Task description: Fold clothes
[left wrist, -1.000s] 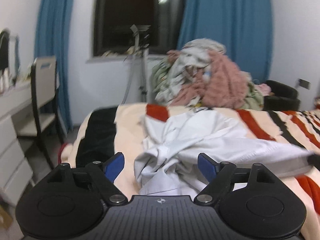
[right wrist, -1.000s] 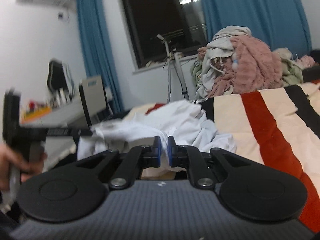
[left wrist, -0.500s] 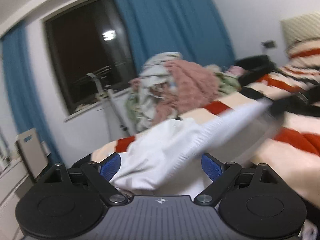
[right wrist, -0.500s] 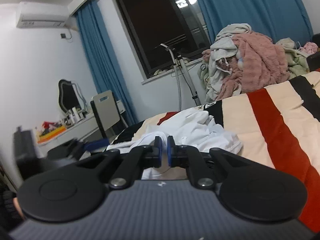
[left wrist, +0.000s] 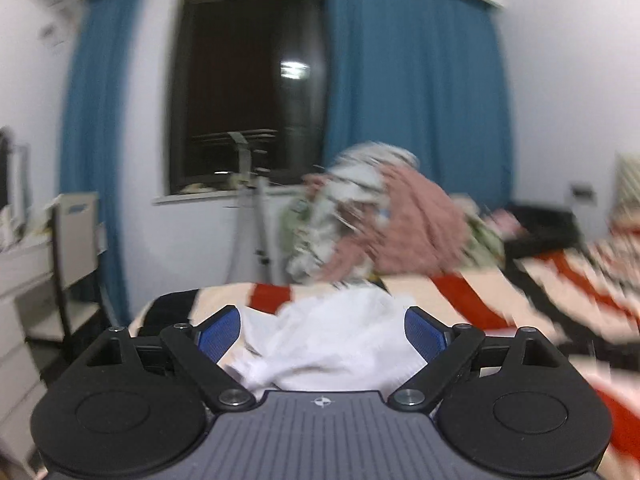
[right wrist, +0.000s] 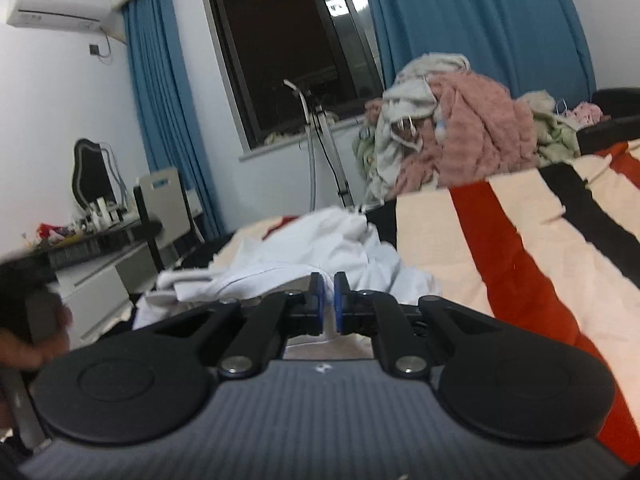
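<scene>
A crumpled white garment lies on the striped bed near its foot. My left gripper is open, its blue pads wide apart, with the garment bunched between and below them; I cannot tell if it touches. In the right wrist view the same white garment lies ahead of my right gripper. The right jaws are nearly closed with a narrow gap, and white cloth shows in that gap. The left wrist view is blurred by motion.
A heap of unfolded clothes, pink and pale, sits at the far end of the bed. A chair and a white desk stand left. Blue curtains and a dark window are behind. The person's hand shows at left.
The left gripper has swung back to face the window, level again, and stays open over the white garment. The right gripper stays shut on the cloth and has shifted slightly.
</scene>
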A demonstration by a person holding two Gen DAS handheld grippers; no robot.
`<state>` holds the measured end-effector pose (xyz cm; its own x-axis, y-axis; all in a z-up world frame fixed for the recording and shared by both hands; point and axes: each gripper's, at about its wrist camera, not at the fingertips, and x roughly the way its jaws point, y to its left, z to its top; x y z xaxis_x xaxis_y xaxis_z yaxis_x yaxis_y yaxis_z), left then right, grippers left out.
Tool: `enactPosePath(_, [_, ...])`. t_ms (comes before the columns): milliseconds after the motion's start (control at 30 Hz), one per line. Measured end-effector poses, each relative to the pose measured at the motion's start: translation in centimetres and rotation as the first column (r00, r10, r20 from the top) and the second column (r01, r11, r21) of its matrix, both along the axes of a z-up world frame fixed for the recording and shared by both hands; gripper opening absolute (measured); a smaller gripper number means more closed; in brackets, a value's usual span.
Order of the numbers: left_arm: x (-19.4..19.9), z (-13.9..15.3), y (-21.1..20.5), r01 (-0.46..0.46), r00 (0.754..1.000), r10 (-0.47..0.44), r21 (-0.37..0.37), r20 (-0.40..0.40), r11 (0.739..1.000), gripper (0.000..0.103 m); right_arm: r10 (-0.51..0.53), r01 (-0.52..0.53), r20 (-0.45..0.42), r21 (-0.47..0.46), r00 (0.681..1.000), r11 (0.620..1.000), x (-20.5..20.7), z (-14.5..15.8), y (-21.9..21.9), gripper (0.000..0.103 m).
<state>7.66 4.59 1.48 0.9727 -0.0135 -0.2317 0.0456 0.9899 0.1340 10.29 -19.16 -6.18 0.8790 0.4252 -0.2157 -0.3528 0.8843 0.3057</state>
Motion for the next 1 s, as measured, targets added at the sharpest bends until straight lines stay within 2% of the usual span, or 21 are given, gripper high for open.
enactPosePath(67, [-0.3, -1.0, -1.9, 0.055, 0.998, -0.054, 0.100, -0.006, 0.993, 0.091, 0.004, -0.004, 0.015, 0.015, 1.000, 1.000, -0.4, 0.4, -0.1, 0.008])
enactPosePath(133, [0.2, -2.5, -3.4, 0.058, 0.998, -0.057, 0.180, -0.011, 0.982, 0.091, 0.008, -0.009, 0.030, 0.035, 1.000, 0.999, -0.7, 0.8, -0.3, 0.008])
enactPosePath(200, [0.9, -3.9, -4.0, 0.021, 1.000, -0.019, 0.216, -0.009, 0.976, 0.090, 0.008, -0.010, 0.048, 0.044, 0.999, 0.999, -1.1, 1.0, -0.5, 0.008])
enactPosePath(333, [1.7, -5.6, -4.9, 0.017, 1.000, -0.015, 0.243, -0.010, 0.970, 0.090, -0.017, 0.014, 0.053, 0.062, 0.998, 0.998, -1.2, 1.1, -1.3, 0.008])
enactPosePath(400, [2.6, -6.4, -5.5, -0.014, 1.000, 0.019, 0.283, -0.013, 0.959, 0.090, -0.027, 0.023, 0.044, 0.084, 0.999, 0.996, -1.1, 1.0, -1.8, 0.008])
enactPosePath(500, [4.1, -7.6, -6.1, -0.075, 0.997, 0.081, 0.342, -0.003, 0.937, 0.089, -0.037, 0.032, 0.070, 0.068, 0.997, 0.997, -1.3, 1.2, -1.6, 0.008])
enactPosePath(533, [4.4, -7.8, -6.1, -0.098, 0.995, 0.101, 0.349, 0.008, 0.932, 0.087, -0.043, 0.038, 0.075, 0.062, 0.996, 0.997, -1.3, 1.2, -1.6, 0.008])
enactPosePath(667, [3.5, -5.8, -3.9, -0.211, 0.975, 0.189, 0.226, 0.117, 0.951, 0.085, -0.089, 0.088, 0.064, 0.029, 0.994, 0.996, -1.0, 0.7, -1.5, 0.008])
enactPosePath(700, [2.9, -5.0, -3.4, -0.216, 0.971, 0.191, 0.190, 0.141, 0.958, 0.083, -0.103, 0.101, 0.061, 0.020, 0.993, 0.995, -0.8, 0.6, -1.5, 0.008])
enactPosePath(767, [1.9, -3.9, -3.0, -0.157, 0.979, 0.134, 0.147, 0.155, 0.977, 0.072, -0.123, 0.123, 0.060, 0.000, 0.991, 0.992, -0.3, 0.1, -1.6, 0.008])
enactPosePath(800, [1.6, -3.7, -3.0, -0.130, 0.983, 0.109, 0.143, 0.149, 0.981, 0.059, -0.128, 0.129, 0.058, -0.004, 0.990, 0.992, -0.1, -0.1, -1.7, 0.008])
enactPosePath(833, [1.4, -3.6, -3.2, -0.099, 0.988, 0.081, 0.139, 0.129, 0.985, 0.041, -0.133, 0.134, 0.056, -0.008, 0.990, 0.991, 0.0, -0.3, -1.7, 0.008])
enactPosePath(867, [1.1, -3.6, -3.3, -0.066, 0.993, 0.051, 0.135, 0.106, 0.989, 0.029, -0.136, 0.136, 0.052, -0.012, 0.989, 0.991, 0.1, -0.4, -1.7, 0.008])
enactPosePath(900, [1.0, -3.7, -3.4, -0.030, 0.997, 0.020, 0.126, 0.078, 0.992, 0.009, -0.138, 0.139, 0.048, -0.022, 0.989, 0.990, 0.0, -0.5, -1.7, 0.008])
enactPosePath(1000, [0.4, -3.3, -3.3, 0.057, 0.998, -0.058, 0.058, 0.024, 0.997, 0.007, -0.157, 0.158, 0.021, -0.069, 0.987, 0.985, -0.2, -0.7, -1.4, 0.008])
